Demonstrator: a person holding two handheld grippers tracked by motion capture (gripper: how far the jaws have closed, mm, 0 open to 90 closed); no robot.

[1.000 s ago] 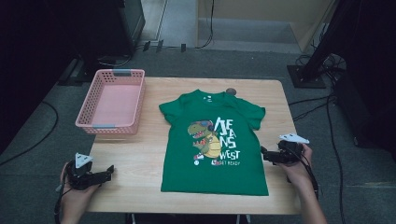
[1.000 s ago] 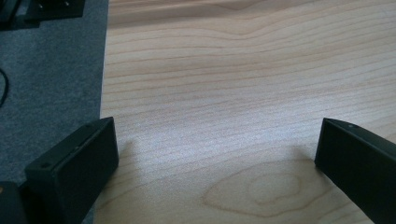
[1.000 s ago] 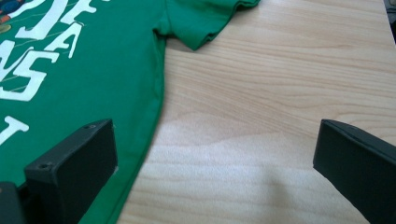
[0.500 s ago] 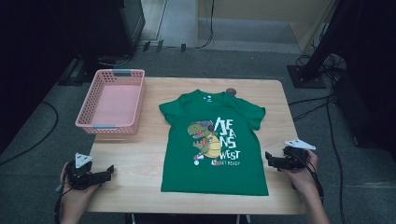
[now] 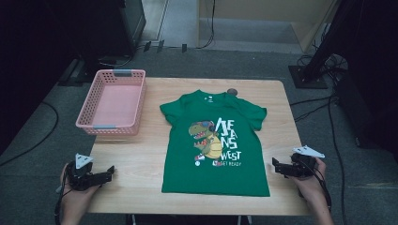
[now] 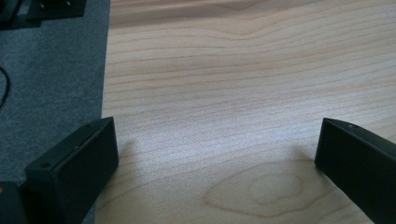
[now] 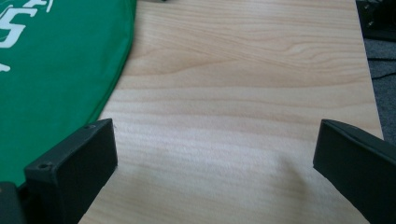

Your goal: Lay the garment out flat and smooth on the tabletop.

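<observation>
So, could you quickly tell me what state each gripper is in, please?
Left gripper: open, empty, over bare table.
Right gripper: open, empty, beside the green T-shirt.

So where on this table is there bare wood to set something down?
Free: the strip between the pink basket and the green T-shirt, the near-left corner by the left gripper, and the right edge beside the right gripper. The T-shirt takes up the table's middle.

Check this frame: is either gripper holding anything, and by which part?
Nothing is held. The left gripper and right gripper both stand open over bare table, and the green T-shirt lies flat, ungrasped.
</observation>
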